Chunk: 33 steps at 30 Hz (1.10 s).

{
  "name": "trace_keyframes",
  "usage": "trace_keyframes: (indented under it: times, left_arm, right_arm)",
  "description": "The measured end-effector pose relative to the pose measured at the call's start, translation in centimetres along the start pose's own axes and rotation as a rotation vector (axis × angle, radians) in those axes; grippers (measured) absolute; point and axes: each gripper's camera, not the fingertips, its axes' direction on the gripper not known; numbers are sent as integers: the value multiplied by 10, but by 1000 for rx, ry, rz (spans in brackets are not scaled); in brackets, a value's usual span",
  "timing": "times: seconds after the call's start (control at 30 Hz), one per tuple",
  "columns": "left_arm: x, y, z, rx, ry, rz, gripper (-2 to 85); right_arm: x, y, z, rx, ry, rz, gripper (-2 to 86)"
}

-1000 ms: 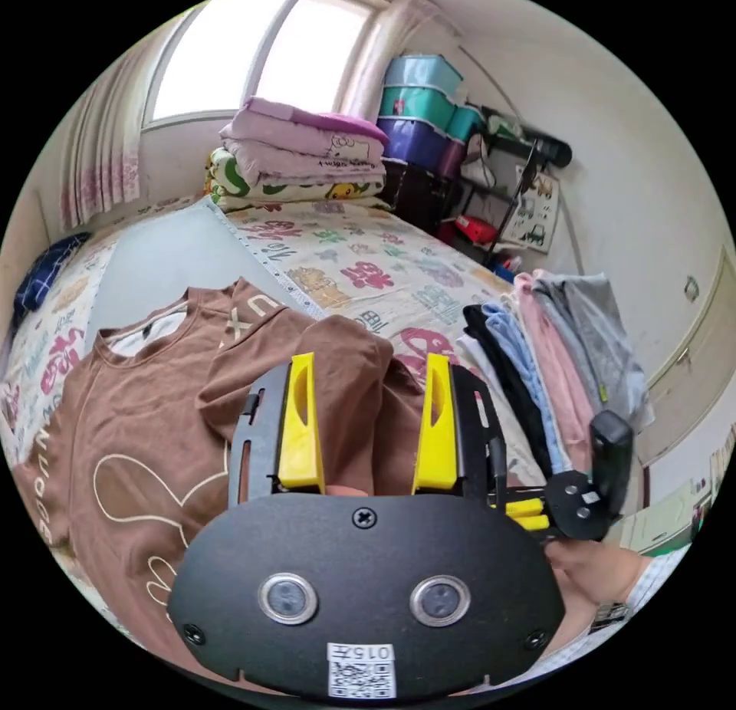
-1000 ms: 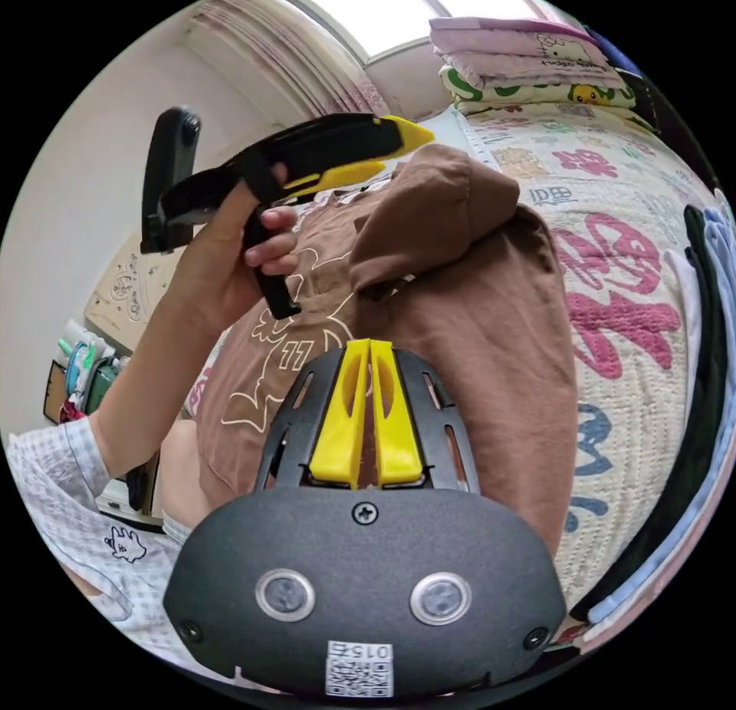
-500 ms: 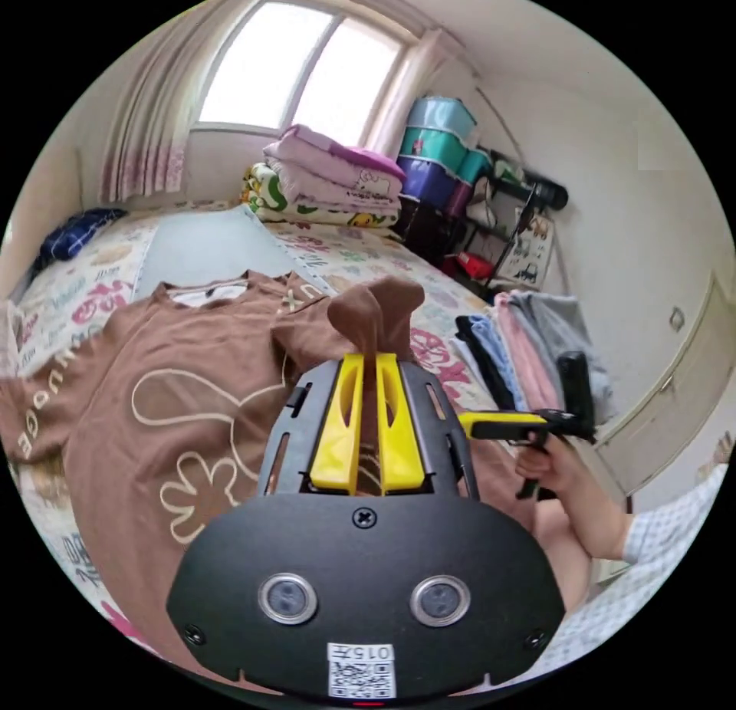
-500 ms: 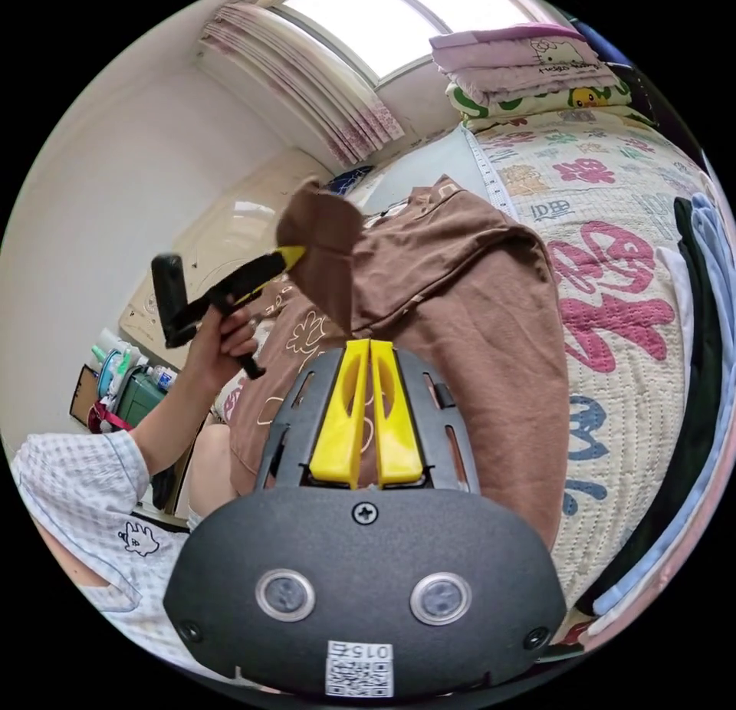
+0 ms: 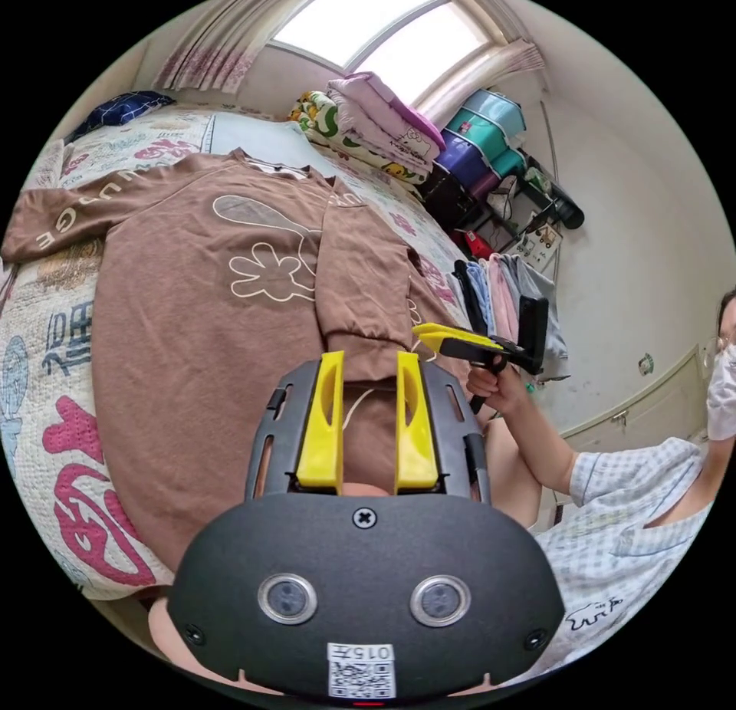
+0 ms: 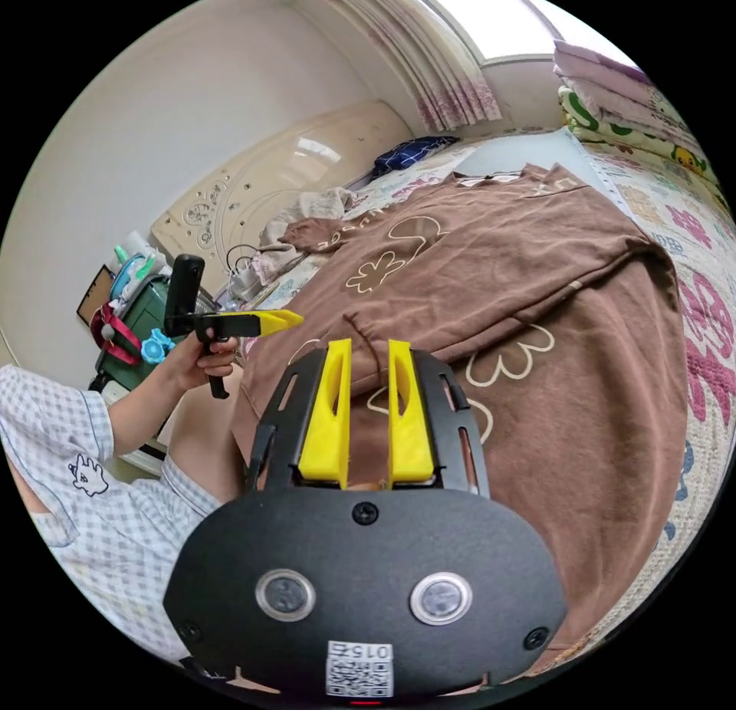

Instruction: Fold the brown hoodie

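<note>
One sleeve was folded and everything else remained. The brown hoodie [image 5: 199,296] lay chest-up, spread across the patterned quilt [image 5: 54,403], with its folded sleeve [image 5: 360,281] crossing the chest, cuff pointing toward you. The other sleeve [image 5: 69,212] stretched flat outward, and the body was at full length, so you had that arm and the body folds left, by my reading. Beside the bed, a row of folded clothes [image 5: 498,296] waited at the quilt's edge.

Half a second before, your left gripper [image 5: 368,357] had pinched the cuff and held it up; now its jaws stood apart over the cuff, holding nothing. Your right gripper [image 6: 364,346] had been closed then; now its jaws were parted too, a thin dark cord between them, not clamped as far as I could tell.
</note>
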Motion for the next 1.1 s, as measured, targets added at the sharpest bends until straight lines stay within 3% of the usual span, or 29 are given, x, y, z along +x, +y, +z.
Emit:
trace_keyframes:
  times: [0.13,0.37,0.7,0.87,1.1]
  left_arm:
    - [5,-13,43,-42,-128,-37,99]
    - [25,-23,88,-82,-328,-3,48]
    - [41,-41,77,-70,-288,21,9]
    - [41,-32,74,-58,-280,-1,15]
    - [39,-35,75,-40,-238,-34,62]
  right_arm:
    - [22,6,26,-142,103,-40,93]
    - [112,28,28,-165,88,17,62]
    - [202,89,24,-154,41,-50,63]
    - [204,135,53,-187,161,-233,111]
    - [228,178,113,-254,281,-356,100]
